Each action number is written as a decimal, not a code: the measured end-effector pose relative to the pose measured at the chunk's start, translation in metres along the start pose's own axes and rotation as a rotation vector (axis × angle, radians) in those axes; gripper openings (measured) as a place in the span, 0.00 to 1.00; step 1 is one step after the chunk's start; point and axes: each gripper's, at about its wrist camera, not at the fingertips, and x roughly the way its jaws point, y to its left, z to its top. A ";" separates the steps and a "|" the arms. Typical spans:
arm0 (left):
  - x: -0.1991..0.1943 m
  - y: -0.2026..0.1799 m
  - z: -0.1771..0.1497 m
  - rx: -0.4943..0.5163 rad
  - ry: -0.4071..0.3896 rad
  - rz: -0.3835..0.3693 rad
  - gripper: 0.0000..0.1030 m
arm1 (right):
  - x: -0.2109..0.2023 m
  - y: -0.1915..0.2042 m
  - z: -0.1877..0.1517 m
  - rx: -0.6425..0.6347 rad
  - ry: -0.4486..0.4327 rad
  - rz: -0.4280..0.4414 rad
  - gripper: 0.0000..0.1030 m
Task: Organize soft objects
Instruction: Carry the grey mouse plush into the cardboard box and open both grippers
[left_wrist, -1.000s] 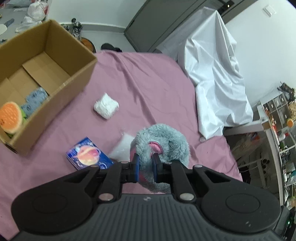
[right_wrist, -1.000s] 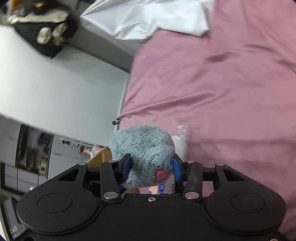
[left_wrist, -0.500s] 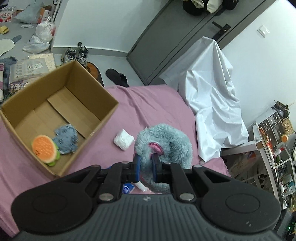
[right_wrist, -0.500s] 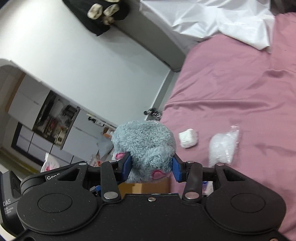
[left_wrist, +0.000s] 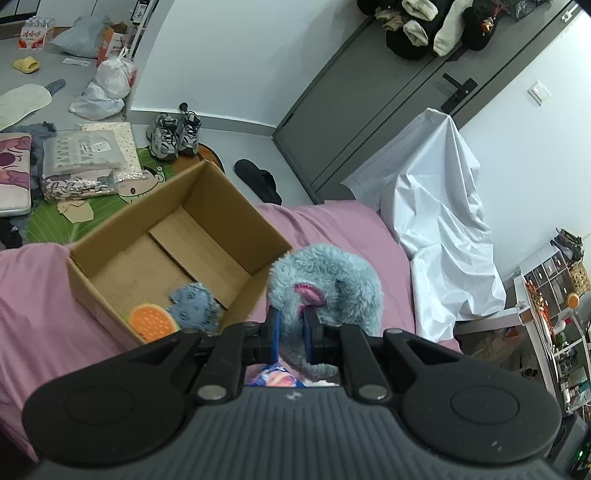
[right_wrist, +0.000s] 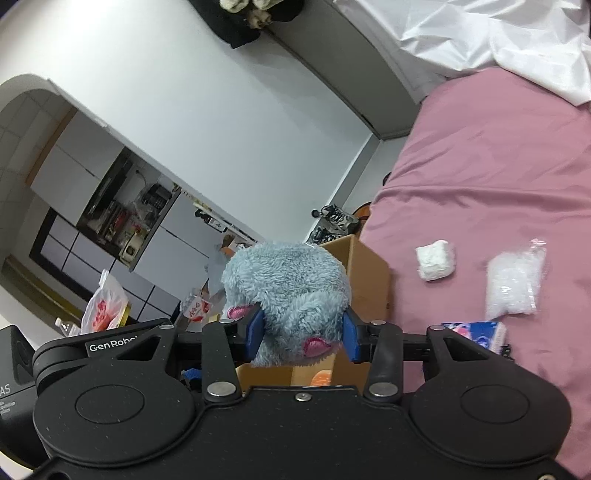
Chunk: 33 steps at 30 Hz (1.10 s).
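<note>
Since a second ago we have lifted the fluffy blue plush (left_wrist: 325, 280) off the pink bedspread (right_wrist: 480, 177) and brought it up beside the cardboard box (left_wrist: 110, 236), whose opening now lies just to its left. We hold it in both grippers, probably because it is bulky and floppy: our left gripper (left_wrist: 291, 334) is pinched nearly closed on a thin fold, our right gripper (right_wrist: 301, 338) clamped wider around its body. Inside the box lie an orange plush (left_wrist: 151, 325) and a blue one (left_wrist: 194, 304).
</note>
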 end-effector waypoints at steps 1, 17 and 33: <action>-0.002 0.003 0.002 -0.001 -0.004 0.000 0.11 | 0.002 0.003 -0.001 -0.007 0.000 0.003 0.41; -0.007 0.064 0.031 -0.041 -0.004 -0.009 0.11 | 0.044 0.033 -0.029 -0.049 0.001 0.012 0.41; 0.006 0.100 0.052 -0.068 0.009 0.042 0.06 | 0.070 0.040 -0.037 -0.086 0.076 -0.049 0.45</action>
